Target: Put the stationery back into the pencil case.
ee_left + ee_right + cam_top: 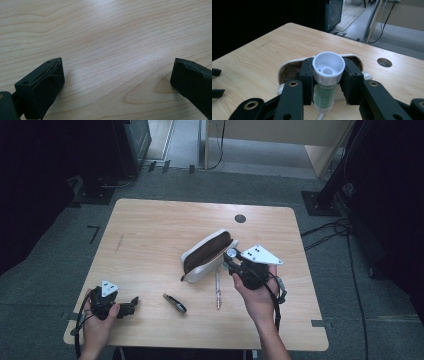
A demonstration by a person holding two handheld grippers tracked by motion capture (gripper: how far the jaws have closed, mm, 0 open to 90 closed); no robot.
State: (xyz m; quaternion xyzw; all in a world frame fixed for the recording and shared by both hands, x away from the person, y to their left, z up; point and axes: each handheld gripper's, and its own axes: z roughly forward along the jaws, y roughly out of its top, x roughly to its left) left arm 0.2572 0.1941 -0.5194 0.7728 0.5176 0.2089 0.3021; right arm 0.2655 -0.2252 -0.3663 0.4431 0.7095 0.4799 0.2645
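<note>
The small tube sits pinched between the pads of the right gripper, upright in the right gripper view, just above the open mouth of the pencil case. It has a white flared cap with a hollow top, a clear body with a pale green fill, and a white base; its lower end is cut off by the bottom edge of the picture, and any print on it is too blurred to read. From the high view the tube is only a pale round spot at the tip of the right gripper, next to the case, which is white outside and brown inside and lies open on the wooden table.

The left gripper has its jaws spread wide over bare wood with nothing between them; it rests near the front left corner.

A pen lies just in front of the case, and a small dark object, too small to identify, lies to its left.
</note>
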